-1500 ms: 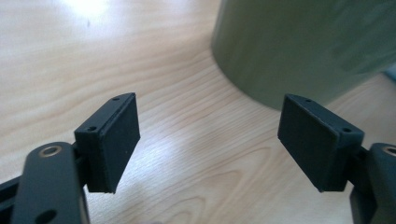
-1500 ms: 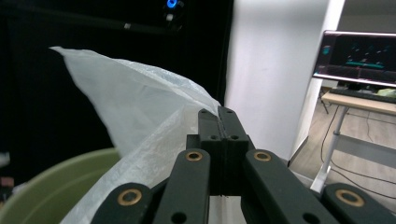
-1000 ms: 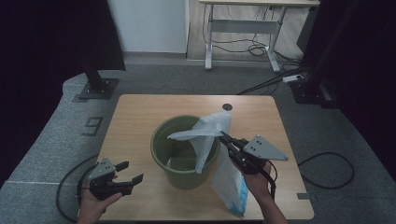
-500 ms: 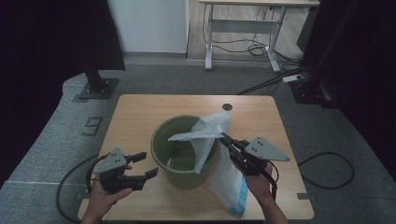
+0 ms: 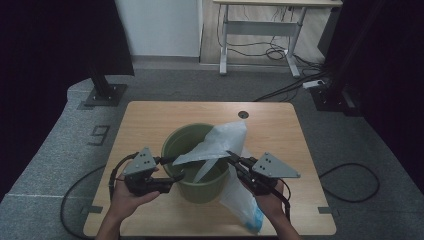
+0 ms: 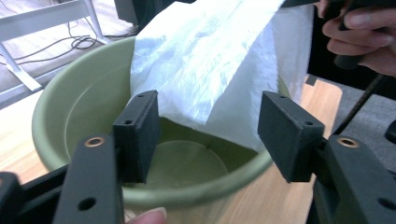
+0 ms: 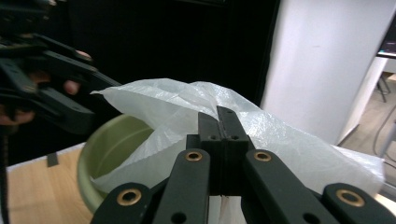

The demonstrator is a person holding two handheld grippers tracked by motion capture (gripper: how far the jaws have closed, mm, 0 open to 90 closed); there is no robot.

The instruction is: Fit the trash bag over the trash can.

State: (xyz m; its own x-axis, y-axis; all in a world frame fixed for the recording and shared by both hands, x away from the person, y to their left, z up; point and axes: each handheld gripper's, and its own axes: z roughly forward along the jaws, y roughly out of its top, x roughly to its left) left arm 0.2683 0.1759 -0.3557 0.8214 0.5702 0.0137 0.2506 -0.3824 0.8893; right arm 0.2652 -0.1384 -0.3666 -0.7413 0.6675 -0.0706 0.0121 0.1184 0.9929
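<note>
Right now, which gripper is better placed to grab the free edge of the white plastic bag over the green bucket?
Left gripper: open, facing the white plastic bag; right gripper is shut on it.

At the centre of the high view, the round olive-green plastic bucket (image 5: 196, 167) is one plain colour inside and out, with no pattern. The translucent white plastic bag (image 5: 220, 142) draped over it is milky and faintly crinkled, with a pale blue patch at its lower end near the bottom edge. The light wooden worktop (image 5: 150, 120) shows a fine pale grain. The left gripper (image 6: 208, 128) and right gripper (image 7: 218, 126) are matte black with brass-coloured rivets. The carpeted floor (image 5: 60, 145) is speckled grey.
</note>
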